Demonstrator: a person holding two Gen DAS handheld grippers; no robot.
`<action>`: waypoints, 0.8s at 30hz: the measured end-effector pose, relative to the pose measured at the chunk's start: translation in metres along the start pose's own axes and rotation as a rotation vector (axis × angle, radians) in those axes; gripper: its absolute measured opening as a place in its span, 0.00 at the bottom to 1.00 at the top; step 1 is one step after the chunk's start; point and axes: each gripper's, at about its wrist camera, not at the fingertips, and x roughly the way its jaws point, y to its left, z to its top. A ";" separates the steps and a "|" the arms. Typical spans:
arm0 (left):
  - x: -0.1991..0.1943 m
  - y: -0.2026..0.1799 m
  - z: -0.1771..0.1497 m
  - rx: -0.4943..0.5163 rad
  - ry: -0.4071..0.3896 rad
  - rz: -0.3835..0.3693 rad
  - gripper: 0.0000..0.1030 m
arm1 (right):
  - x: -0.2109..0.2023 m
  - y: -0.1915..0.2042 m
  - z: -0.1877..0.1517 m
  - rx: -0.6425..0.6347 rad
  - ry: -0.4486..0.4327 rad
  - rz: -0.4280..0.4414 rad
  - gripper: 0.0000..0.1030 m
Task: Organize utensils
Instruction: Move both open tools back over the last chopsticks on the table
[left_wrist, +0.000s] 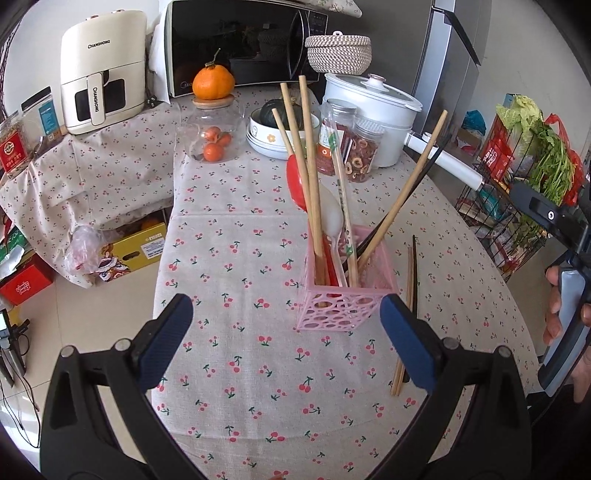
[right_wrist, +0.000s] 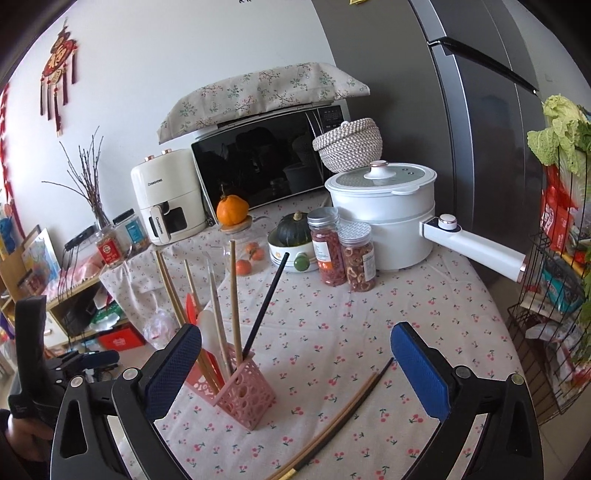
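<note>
A pink perforated holder (left_wrist: 345, 288) stands on the cherry-print tablecloth (left_wrist: 236, 229). It holds several wooden chopsticks, a black chopstick, a red spoon (left_wrist: 297, 181) and a white spoon (left_wrist: 332, 218). Loose chopsticks (left_wrist: 406, 314) lie flat on the cloth just right of the holder. My left gripper (left_wrist: 286, 339) is open and empty, in front of the holder. In the right wrist view the holder (right_wrist: 245, 393) stands at lower left and the loose chopsticks (right_wrist: 343, 417) lie diagonally between the fingers. My right gripper (right_wrist: 295, 369) is open and empty above them.
At the table's far end stand a white electric pot (right_wrist: 384, 221), two jars of dried food (right_wrist: 343, 251), a bowl with a squash (right_wrist: 291, 240), a glass jar with oranges (left_wrist: 214, 136), a microwave (left_wrist: 240, 44) and an air fryer (left_wrist: 103, 70). A wire rack with greens (left_wrist: 517, 177) stands right.
</note>
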 end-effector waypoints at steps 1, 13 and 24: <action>0.001 -0.002 -0.001 0.003 0.006 -0.001 0.98 | 0.000 -0.003 -0.002 0.003 0.011 -0.010 1.00; 0.028 -0.023 -0.018 0.020 0.118 -0.030 0.98 | 0.043 -0.035 -0.040 0.044 0.239 -0.126 1.00; 0.040 -0.025 -0.026 0.006 0.171 -0.041 0.98 | 0.106 -0.060 -0.081 0.085 0.452 -0.182 1.00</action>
